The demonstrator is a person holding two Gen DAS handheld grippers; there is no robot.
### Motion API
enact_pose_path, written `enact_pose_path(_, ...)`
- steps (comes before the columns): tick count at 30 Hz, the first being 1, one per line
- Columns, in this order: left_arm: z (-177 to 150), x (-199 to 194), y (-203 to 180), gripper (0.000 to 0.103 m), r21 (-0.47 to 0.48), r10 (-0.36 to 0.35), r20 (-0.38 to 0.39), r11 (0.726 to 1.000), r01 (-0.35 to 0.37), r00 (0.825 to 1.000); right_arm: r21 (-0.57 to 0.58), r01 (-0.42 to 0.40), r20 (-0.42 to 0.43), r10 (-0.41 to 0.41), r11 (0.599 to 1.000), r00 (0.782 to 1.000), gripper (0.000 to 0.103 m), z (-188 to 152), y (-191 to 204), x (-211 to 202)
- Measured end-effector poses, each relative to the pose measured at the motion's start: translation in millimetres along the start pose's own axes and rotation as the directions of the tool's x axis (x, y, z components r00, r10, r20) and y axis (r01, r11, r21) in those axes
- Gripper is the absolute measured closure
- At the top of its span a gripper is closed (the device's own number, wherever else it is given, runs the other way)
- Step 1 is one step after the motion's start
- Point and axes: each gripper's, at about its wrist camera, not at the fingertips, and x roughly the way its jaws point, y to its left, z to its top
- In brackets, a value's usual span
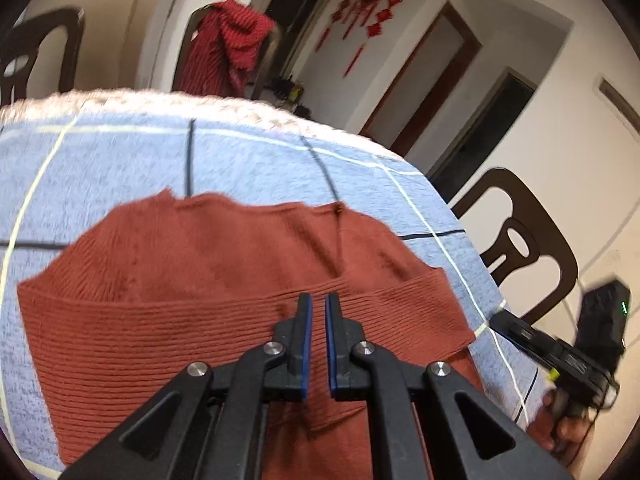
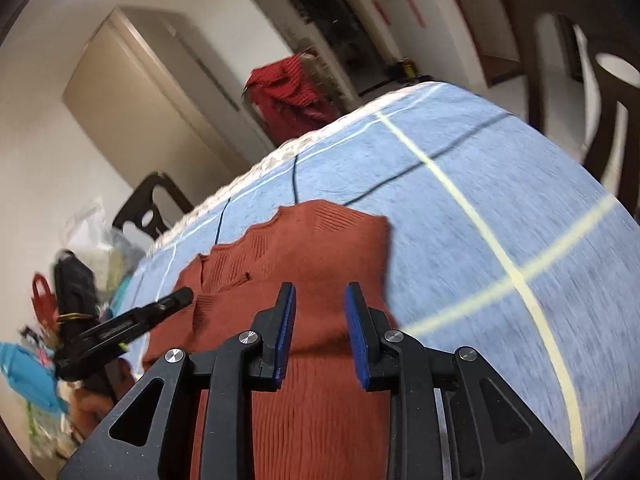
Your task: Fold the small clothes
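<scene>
A rust-red knitted sweater (image 1: pixel 208 280) lies on the blue checked tablecloth (image 1: pixel 120 168). Its ribbed hem runs across the near part of the left wrist view. My left gripper (image 1: pixel 318 304) hovers over that ribbed hem with its jaws nearly closed and a narrow gap between the blue pads, holding nothing. In the right wrist view the sweater (image 2: pixel 312 248) stretches away from me. My right gripper (image 2: pixel 320 300) is open over it, with nothing between the pads. The left gripper (image 2: pixel 160 308) shows at the sweater's left edge there.
Dark wooden chairs (image 1: pixel 520 248) stand around the table. A red garment (image 1: pixel 228 48) hangs on a far chair. The other gripper's body and hand (image 1: pixel 580 360) are at the table's right edge. Bags and clutter (image 2: pixel 60 320) sit at the left in the right wrist view.
</scene>
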Motion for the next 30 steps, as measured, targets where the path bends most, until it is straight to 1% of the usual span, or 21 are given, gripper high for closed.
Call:
enact_pose_path(2,-1,9,-8,0.095,0.037,0.027,-0.022,0.999,-0.026,0.999,-0.023,0.015,-0.046,-0.016,1.0,0.999,0.077,8,-1,26)
enact_pose_path(4,-5,25,-6,0.095,0.043,0.069,-0.068,0.997,-0.066,0.995,-0.038,0.056,-0.083,-0.059,0.998,0.995,0.079,13,-7,48)
enact_pose_path(5,-7,33,-2,0.095,0.041,0.094,-0.088,0.995,-0.091,0.992,-0.031,0.082,-0.091,-0.085,0.996,0.992,0.086,16,-14,56)
enact_pose_path(6,-9,35,3,0.095,0.035,0.087,-0.081,0.996,-0.084,0.993,-0.006,0.087,-0.091,-0.087,0.996,0.992,0.095,20,-23,60)
enact_pose_path(7,-10,33,6,0.095,0.026,0.068,-0.069,0.997,-0.066,0.995,0.013,0.085,-0.088,-0.084,0.996,0.993,0.095,23,-28,61)
enact_pose_path(9,-12,29,8,0.095,0.021,0.062,-0.071,0.998,-0.06,0.996,0.015,0.097,-0.078,-0.096,0.995,0.992,0.095,26,-32,57)
enact_pose_path(10,-12,27,7,0.095,0.031,0.072,-0.072,0.997,-0.07,0.995,0.002,0.109,-0.078,-0.109,0.994,0.991,0.095,26,-30,54)
enact_pose_path(12,-15,19,4,0.095,0.054,0.088,-0.067,0.995,-0.085,0.994,-0.021,0.102,-0.07,-0.104,0.995,0.992,0.095,21,-22,42)
enact_pose_path(14,-20,15,2,0.095,0.077,0.109,-0.06,0.992,-0.104,0.992,-0.075,0.105,-0.064,-0.11,0.992,0.992,0.095,11,-11,35)
enact_pose_path(17,-24,14,4,0.095,0.083,0.119,-0.055,0.99,-0.114,0.991,-0.124,0.133,-0.107,-0.146,0.983,0.983,0.095,-2,-11,44)
enact_pose_path(18,-23,12,3,0.095,0.082,0.132,-0.062,0.989,-0.127,0.989,-0.128,0.129,-0.097,-0.142,0.983,0.985,0.095,-2,-12,41)
enact_pose_path(19,-24,8,1,0.095,0.087,0.147,-0.061,0.986,-0.141,0.987,-0.125,0.138,-0.105,-0.152,0.982,0.983,0.094,-1,-12,40)
enact_pose_path(21,-27,-5,-2,0.094,0.119,0.193,-0.036,0.975,-0.188,0.981,-0.152,0.176,-0.086,-0.191,0.972,0.978,0.092,0,-5,31)
enact_pose_path(23,-32,-20,1,0.092,0.14,0.272,-0.007,0.953,-0.268,0.962,-0.195,0.169,-0.059,-0.184,0.966,0.981,0.092,-3,4,22)
enact_pose_path(25,-37,-32,11,0.092,0.13,0.335,0.018,0.933,-0.335,0.942,-0.213,0.178,-0.07,-0.197,0.961,0.978,0.092,-6,5,25)
enact_pose_path(27,-42,-42,22,0.091,0.117,0.411,0.031,0.904,-0.412,0.911,-0.223,0.182,-0.102,-0.209,0.958,0.973,0.092,-12,0,35)
enact_pose_path(28,-45,-45,28,0.091,0.11,0.447,0.03,0.887,-0.448,0.894,-0.23,0.181,-0.084,-0.204,0.956,0.975,0.092,-14,0,35)
enact_pose_path(30,-50,-50,38,0.091,0.098,0.493,0.022,0.865,-0.492,0.87,-0.249,0.197,-0.078,-0.222,0.948,0.972,0.092,-15,3,35)
